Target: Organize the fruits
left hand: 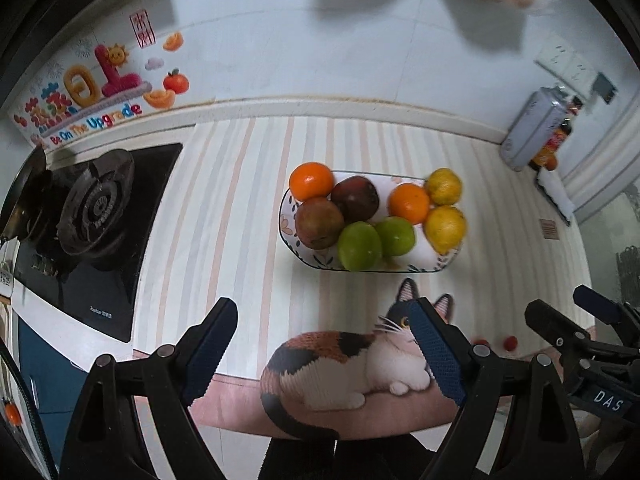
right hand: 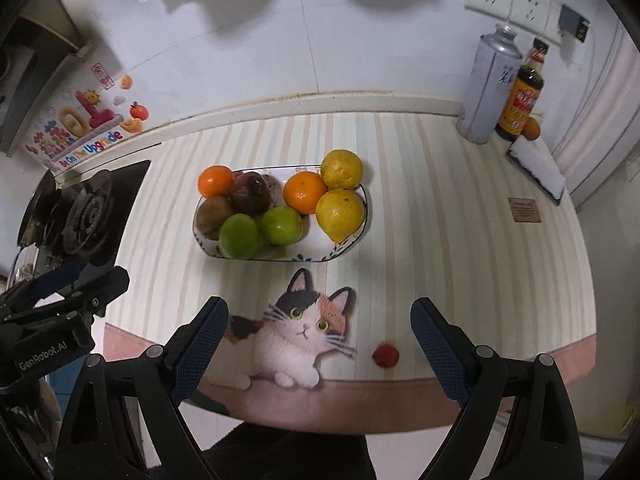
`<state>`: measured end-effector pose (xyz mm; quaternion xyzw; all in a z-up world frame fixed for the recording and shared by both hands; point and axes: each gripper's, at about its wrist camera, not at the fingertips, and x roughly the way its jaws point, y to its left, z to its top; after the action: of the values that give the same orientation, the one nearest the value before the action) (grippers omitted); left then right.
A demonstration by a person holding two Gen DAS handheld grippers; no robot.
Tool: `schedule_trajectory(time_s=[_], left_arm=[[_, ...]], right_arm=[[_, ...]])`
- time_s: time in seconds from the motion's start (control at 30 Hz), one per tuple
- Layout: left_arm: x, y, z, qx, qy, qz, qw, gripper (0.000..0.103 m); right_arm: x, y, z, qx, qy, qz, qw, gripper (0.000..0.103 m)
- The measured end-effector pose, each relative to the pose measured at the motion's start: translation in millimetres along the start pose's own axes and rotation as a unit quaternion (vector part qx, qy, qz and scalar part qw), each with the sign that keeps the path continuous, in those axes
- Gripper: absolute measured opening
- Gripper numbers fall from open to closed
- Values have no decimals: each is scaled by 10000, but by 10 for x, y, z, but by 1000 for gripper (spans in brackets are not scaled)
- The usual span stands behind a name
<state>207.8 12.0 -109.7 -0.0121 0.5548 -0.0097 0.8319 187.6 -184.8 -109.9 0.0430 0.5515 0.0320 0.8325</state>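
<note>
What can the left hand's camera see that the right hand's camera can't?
Only the left wrist view shows the cat picture's whole curled body and the right gripper poking in at the side.

Only the right wrist view shows both wall sockets clearly, the dark sauce bottle standing clear, and the left gripper at its edge.

Both show the fruit plate with oranges, lemons, green fruits and dark red fruits, the gas burner, the wall sticker, and their own open, empty grippers.

Bare striped counter point(right hand: 440, 220) around the fruit plate point(right hand: 352, 240) (stove point(right hand: 84, 216) left, bottles point(right hand: 504, 92) far right corner)
</note>
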Motion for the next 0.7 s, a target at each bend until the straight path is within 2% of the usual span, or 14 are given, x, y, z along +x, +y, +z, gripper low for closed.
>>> schedule_trajectory(time_s=[0.43,0.7], left_arm=[[-810,102,-261,52,-641,-69,9979,88],[-1107,117,-371,25,-936,-87,9956,88]], right_arm=[[-954,241,-285,-62,-651,84,9978,95],[-1206,286,-331,9,-865,115,9962,95]])
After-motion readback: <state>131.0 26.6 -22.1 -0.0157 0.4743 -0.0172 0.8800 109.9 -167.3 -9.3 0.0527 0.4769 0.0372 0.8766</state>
